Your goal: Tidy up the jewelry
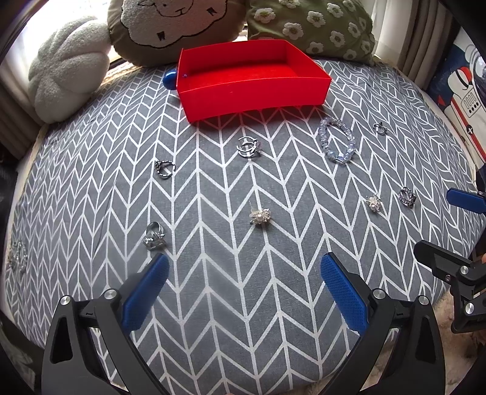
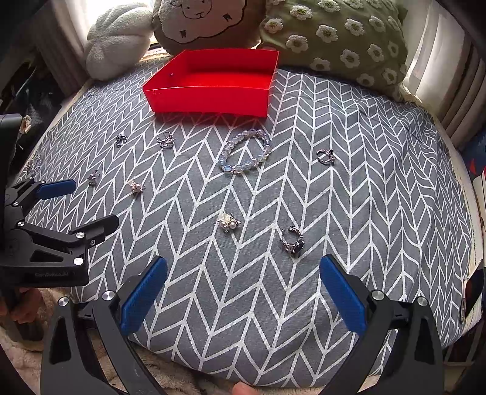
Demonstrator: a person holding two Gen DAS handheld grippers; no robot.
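Note:
A red open box (image 1: 252, 91) stands at the back of a grey chevron cushion (image 1: 212, 303); it also shows in the right wrist view (image 2: 209, 97) and looks empty. Several silver rings and pearl charms lie scattered on the cloth, among them a pearl charm (image 1: 259, 216), a ring (image 1: 154, 237) and a pale blue bead bracelet (image 1: 336, 140), which also shows in the right wrist view (image 2: 247, 152). My left gripper (image 1: 244, 261) is open and empty, short of the pearl charm. My right gripper (image 2: 243, 262) is open and empty, near a dark-stone ring (image 2: 293, 241) and a pearl charm (image 2: 228, 221).
Three pillows line the back: a white knotted one (image 1: 66, 66), a brown sheep-face one (image 1: 173, 27) and a green flowered one (image 1: 313, 27). A blue object (image 1: 169, 79) lies behind the box's left corner. A phone (image 2: 472, 291) lies at the right edge.

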